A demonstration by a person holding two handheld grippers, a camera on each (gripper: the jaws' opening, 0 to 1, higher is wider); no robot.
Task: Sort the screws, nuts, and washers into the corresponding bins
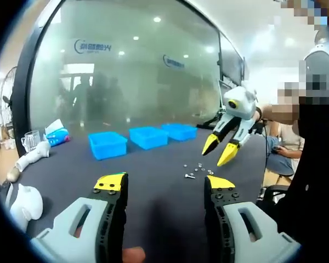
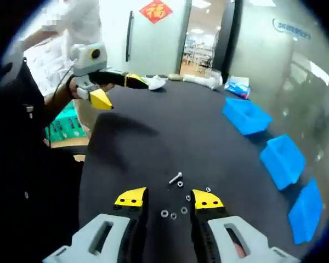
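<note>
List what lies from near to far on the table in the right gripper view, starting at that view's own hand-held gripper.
Right hand-held gripper → loose nuts and washers between its tips → screw → bare black table → left hand-held gripper at the far edge.

We hold the right gripper (image 2: pixel 167 198) low over the dark table (image 2: pixel 153 126), its yellow-tipped jaws parted; a small scatter of nuts and washers (image 2: pixel 174 212) lies between and just ahead of them, with one screw (image 2: pixel 175 177) a little further on; three blue bins (image 2: pixel 282 159) line the table's right edge; the left gripper (image 2: pixel 118 87) hovers over the far left corner, jaws apart.
</note>
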